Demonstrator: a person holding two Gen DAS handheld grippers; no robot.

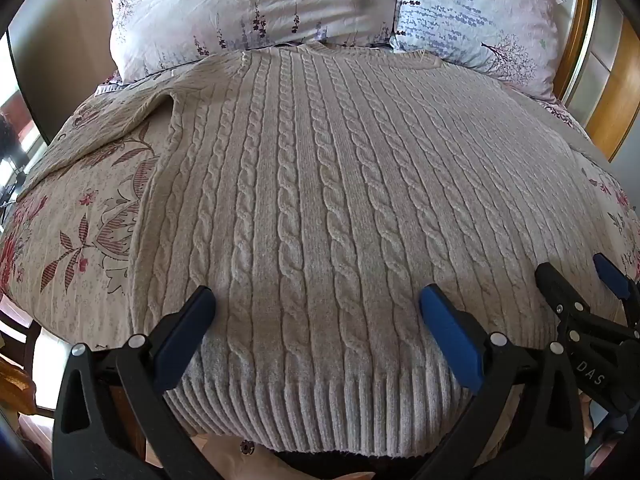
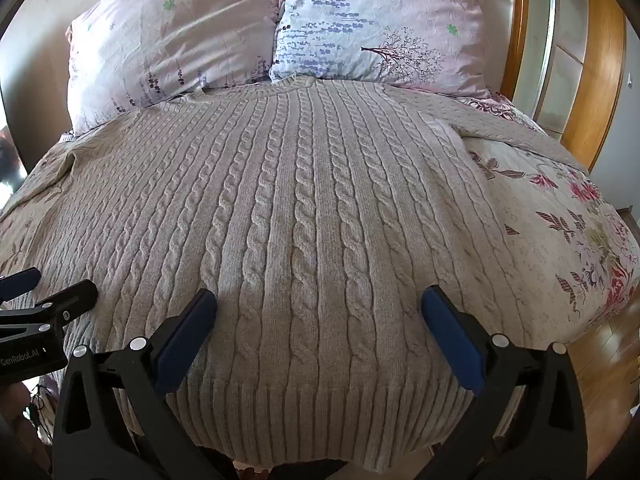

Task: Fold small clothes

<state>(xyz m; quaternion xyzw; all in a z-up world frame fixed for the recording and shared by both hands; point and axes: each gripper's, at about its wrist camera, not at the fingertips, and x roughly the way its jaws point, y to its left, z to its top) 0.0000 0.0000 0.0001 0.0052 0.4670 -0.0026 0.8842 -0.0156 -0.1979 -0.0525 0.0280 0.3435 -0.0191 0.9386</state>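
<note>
A beige cable-knit sweater lies flat on the bed, neck toward the pillows, ribbed hem toward me; it also shows in the right wrist view. Its left sleeve stretches out to the left, its right sleeve to the right. My left gripper is open, hovering over the sweater just above the hem, left of centre. My right gripper is open over the hem's right part; it also shows in the left wrist view. The left gripper shows in the right wrist view.
The bed has a floral cover. Two pillows lean at the head. A wooden frame stands at the right, wooden floor beside the bed. The bed's near edge lies just under the hem.
</note>
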